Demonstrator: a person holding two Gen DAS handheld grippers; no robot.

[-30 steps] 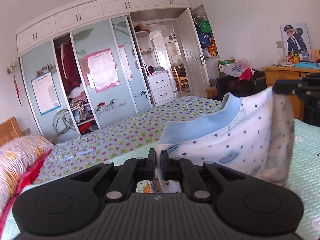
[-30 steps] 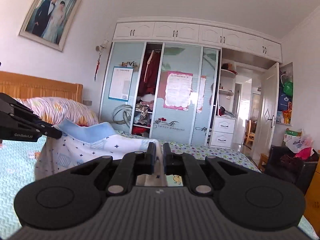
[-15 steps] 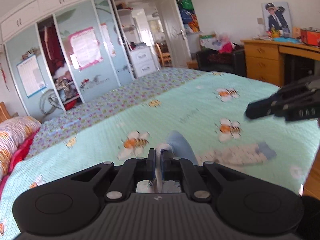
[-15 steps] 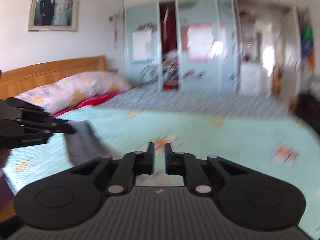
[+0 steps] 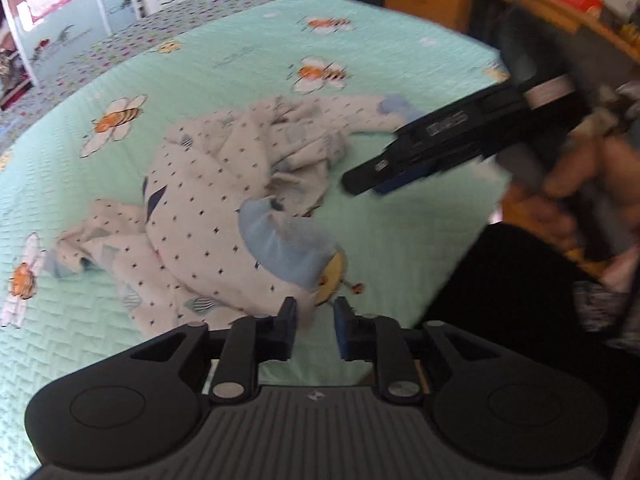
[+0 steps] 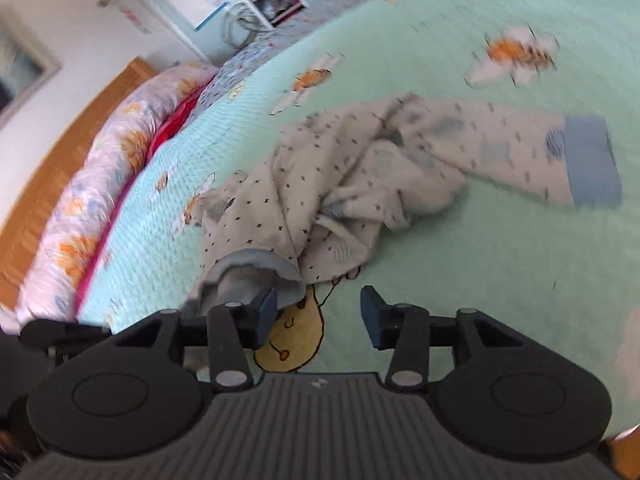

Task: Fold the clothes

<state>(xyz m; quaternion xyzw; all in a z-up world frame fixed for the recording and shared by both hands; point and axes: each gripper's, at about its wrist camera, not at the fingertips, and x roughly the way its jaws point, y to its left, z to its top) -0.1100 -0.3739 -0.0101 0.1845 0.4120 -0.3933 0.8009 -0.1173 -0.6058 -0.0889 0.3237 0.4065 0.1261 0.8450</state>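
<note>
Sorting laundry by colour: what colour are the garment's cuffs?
Light blue cuffs on the white, dark-speckled garment; clearest in the right wrist view.

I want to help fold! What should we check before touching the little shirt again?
1. Shirt down on the bedspread: ok.
2. Shirt lying flat: not ok, it is crumpled.
3. Left hand-held gripper let go: ok, its jaws have just been opening; a cloth edge sits between them, unpinched.
4. Right hand-held gripper empty: ok, its jaws have just been opening, nothing between them.
5. Both sleeves spread out: not ok, bunched.
</note>
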